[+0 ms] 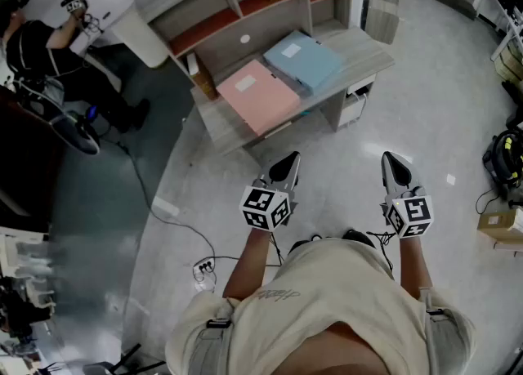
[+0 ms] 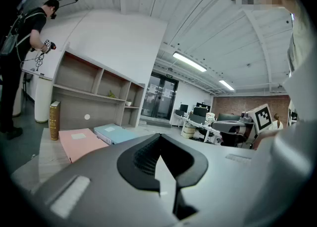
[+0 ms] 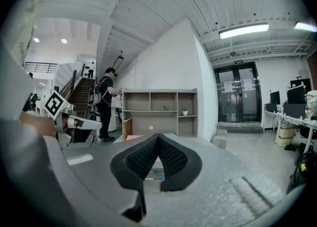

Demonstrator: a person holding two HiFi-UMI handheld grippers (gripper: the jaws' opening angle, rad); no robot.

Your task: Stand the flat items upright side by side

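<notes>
You stand back from the desk [image 1: 364, 53], left gripper [image 1: 288, 161] and right gripper [image 1: 395, 161] both closed on nothing. No step is done: the pink folder [image 1: 260, 95] and blue folder [image 1: 302, 61] lie flat, just beside each other, near the front edge. The shelf unit [image 1: 214, 29] walls the back, and open floor [image 1: 343, 153] lies ahead of you.

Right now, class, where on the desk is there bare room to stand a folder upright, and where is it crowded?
Bare desk lies right of the blue folder, and a narrower patch lies between the brown book and the pink folder. The middle is crowded: both folders lie flat, side by side.
</notes>
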